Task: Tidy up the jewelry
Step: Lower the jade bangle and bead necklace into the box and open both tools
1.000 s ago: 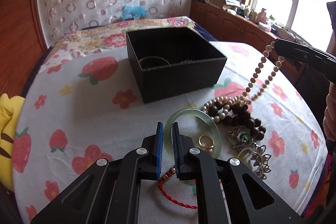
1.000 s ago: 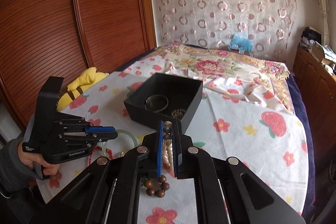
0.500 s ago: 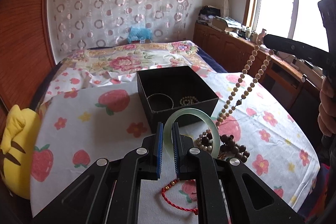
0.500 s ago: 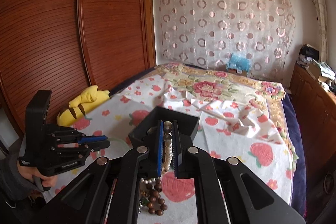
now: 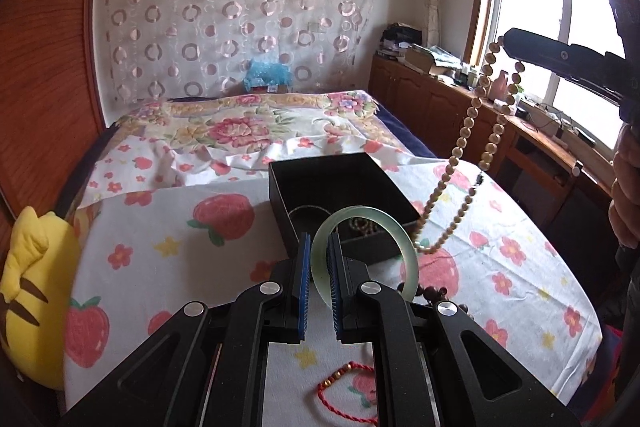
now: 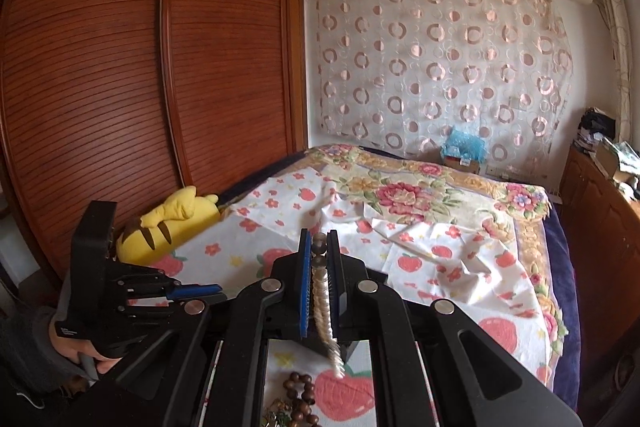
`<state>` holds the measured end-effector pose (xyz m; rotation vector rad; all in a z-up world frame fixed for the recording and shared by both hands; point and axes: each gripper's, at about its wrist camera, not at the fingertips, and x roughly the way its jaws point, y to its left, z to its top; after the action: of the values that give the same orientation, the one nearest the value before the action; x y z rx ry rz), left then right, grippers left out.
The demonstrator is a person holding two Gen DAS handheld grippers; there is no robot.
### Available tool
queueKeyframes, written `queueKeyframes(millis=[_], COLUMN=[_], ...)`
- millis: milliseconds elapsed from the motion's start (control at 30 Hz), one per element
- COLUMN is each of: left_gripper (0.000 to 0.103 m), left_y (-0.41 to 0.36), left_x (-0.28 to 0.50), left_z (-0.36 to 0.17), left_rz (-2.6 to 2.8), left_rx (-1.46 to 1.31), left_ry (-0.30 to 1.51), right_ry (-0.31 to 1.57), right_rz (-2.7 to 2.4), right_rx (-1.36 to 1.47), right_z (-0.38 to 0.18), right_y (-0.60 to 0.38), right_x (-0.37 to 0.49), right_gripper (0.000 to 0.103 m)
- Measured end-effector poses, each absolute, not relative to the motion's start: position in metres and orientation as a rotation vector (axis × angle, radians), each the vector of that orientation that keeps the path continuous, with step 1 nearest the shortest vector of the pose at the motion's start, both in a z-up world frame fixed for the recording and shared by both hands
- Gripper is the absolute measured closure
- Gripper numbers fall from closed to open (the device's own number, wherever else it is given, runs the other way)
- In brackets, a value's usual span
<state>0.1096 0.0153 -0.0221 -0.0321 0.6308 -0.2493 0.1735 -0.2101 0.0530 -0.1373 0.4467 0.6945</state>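
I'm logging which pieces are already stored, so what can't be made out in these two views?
- Contents of the black box: left wrist view, mostly hidden behind the green bangle and the left gripper.
- Black box in the right wrist view: hidden behind the right gripper and its bead necklace.
- Dark wooden beads and the ornate piece beside them: cut off by the gripper's frame and the bottom edge.

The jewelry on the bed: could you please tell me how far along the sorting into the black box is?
Partly done. The black box already holds a thin bangle and a small bead bracelet. In hand: the left gripper clamps the green bangle, the right gripper a pearl necklace. Left on the sheet: the red cord bracelet and dark wooden beads.
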Motion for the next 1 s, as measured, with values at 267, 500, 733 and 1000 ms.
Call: queueKeyframes(millis=[267, 500, 733, 1000], left_gripper=[0.095, 0.095, 0.095, 0.095], left_y=[0.014, 0.016, 0.018, 0.019], left_x=[0.133, 0.151, 0.168, 0.189], left_z=[-0.009, -0.005, -0.010, -0.025], left_rz=[-0.253, -0.248, -0.244, -0.245], left_rx=[-0.014, 0.000, 0.002, 0.009], left_ry=[0.609, 0.600, 0.618, 0.658], right_ry=[0.398, 0.360, 0.416, 0.611], right_rz=[0.715, 0.736, 0.746, 0.707], right_rx=[-0.133, -0.110, -0.127, -0.147], right_z=[0.074, 0.090, 0.064, -0.020], right_y=[-0.207, -0.204, -0.188, -0.171], right_x=[0.192, 0.212, 0.241, 0.276], right_gripper=[0.094, 0.094, 0.094, 0.094])
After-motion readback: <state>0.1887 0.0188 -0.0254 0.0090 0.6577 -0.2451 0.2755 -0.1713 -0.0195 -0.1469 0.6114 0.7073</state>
